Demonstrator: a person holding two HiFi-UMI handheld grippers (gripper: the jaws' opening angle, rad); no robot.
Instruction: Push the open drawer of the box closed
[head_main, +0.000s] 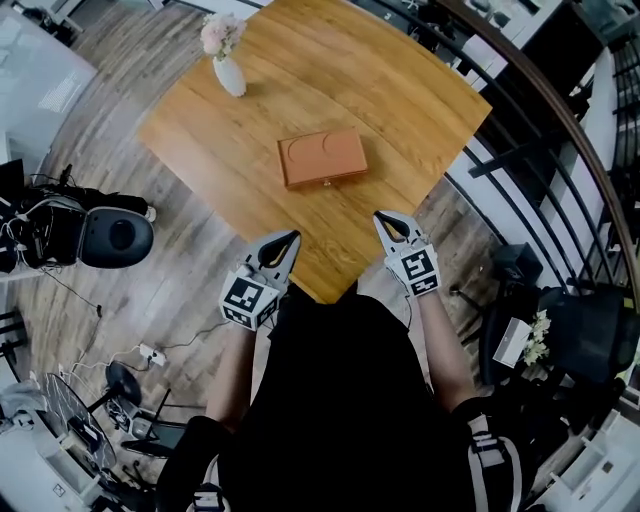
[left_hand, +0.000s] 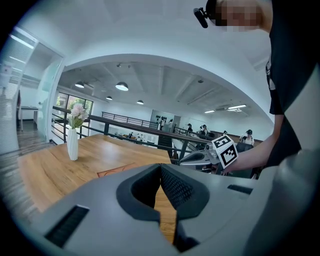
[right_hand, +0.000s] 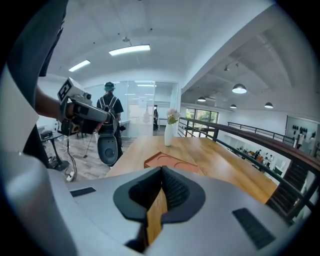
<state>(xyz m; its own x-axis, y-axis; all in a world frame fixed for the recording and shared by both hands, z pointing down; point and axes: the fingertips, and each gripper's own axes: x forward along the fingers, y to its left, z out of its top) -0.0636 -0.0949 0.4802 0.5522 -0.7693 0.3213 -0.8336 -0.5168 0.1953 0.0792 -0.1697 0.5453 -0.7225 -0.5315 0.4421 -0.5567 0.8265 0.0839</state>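
Observation:
A flat brown box (head_main: 322, 158) lies in the middle of the wooden table (head_main: 400, 100), with a small knob on its near side. From above I cannot make out a drawer standing out of it. My left gripper (head_main: 291, 238) and right gripper (head_main: 381, 217) hover side by side over the table's near corner, short of the box, both shut and holding nothing. The left gripper view shows the box (left_hand: 116, 170) just past the closed jaws of the left gripper (left_hand: 160, 168). In the right gripper view, the box (right_hand: 172, 163) lies ahead of the right gripper (right_hand: 161, 170).
A white vase with pink flowers (head_main: 227, 62) stands at the table's far left corner. A black railing (head_main: 540, 120) runs close along the table's right side. On the floor to the left are a round black device (head_main: 117, 236) and cables.

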